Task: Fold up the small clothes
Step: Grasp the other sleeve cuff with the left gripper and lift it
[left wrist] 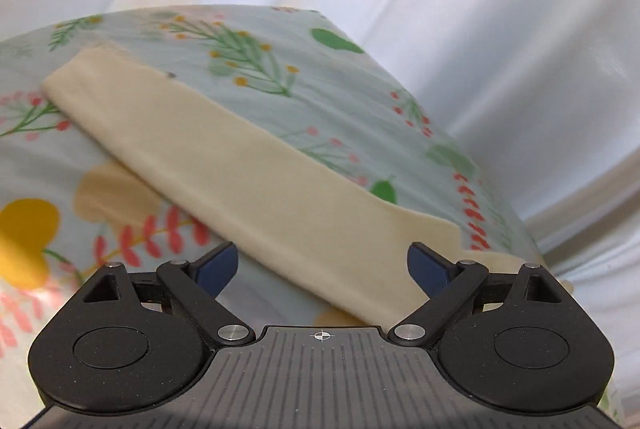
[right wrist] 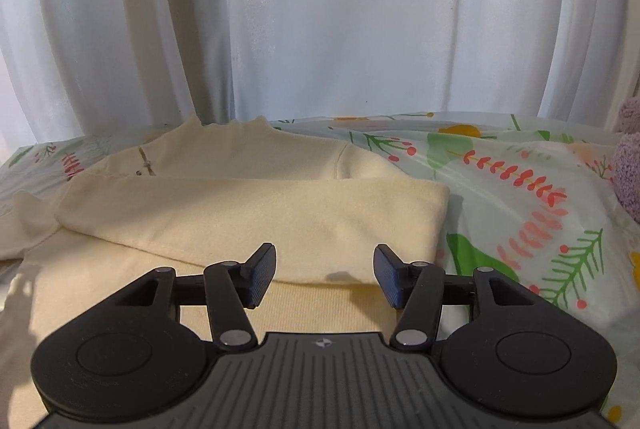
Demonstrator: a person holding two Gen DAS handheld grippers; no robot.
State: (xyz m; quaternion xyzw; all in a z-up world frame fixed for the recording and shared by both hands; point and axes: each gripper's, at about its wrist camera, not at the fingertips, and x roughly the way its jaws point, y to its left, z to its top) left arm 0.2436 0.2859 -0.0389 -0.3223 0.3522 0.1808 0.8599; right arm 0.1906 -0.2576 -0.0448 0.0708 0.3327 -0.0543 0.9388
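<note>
Right wrist: cream top (right wrist: 256, 213) lies crosswise, collar toward curtain (right wrist: 320, 9) (both tools apart).

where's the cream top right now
The cream top lies folded on the floral sheet, left of centre in the right wrist view, just ahead of the open right tool, with the white curtain behind it.

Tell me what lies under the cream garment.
The cream garment lies on a floral sheet, which shows around it. A folded flap covers its own lower layer; whatever is beneath the sheet is hidden.
</note>
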